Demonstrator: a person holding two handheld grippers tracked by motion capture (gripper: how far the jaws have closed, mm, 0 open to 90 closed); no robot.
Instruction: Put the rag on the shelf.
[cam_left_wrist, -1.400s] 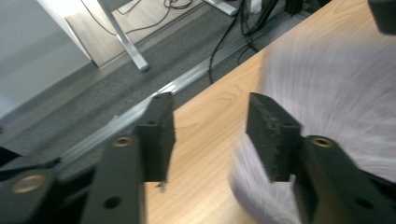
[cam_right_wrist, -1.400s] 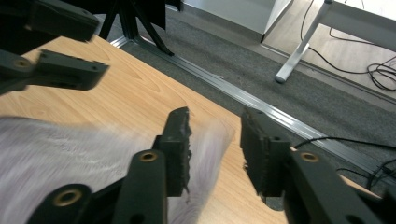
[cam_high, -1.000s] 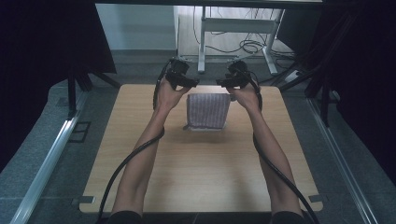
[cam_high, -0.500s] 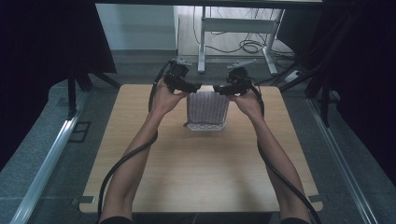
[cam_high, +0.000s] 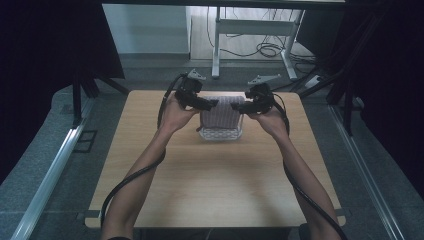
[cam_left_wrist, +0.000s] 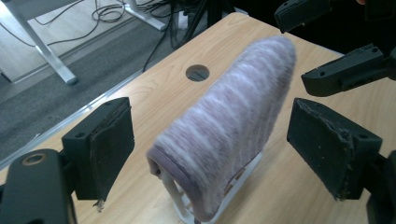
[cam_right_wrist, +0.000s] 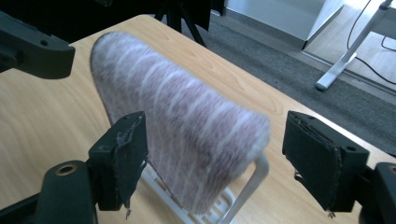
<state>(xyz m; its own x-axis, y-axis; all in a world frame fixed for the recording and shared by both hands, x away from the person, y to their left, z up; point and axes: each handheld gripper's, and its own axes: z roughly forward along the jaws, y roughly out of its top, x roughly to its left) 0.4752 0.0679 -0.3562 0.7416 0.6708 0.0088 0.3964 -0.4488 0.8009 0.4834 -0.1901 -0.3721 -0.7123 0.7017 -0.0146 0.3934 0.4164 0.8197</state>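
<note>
Cable hole (cam_left_wrist: 197, 73) beyond draped cloth (cam_left_wrist: 229, 121)

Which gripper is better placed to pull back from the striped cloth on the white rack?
Left, slightly. The left gripper has wide-open jaws well clear of the striped cloth; the right gripper has one pad close beside it.

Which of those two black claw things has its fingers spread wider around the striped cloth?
The left gripper: its fingers stand well clear of the striped cloth. The right gripper's left finger sits close against it.
</note>
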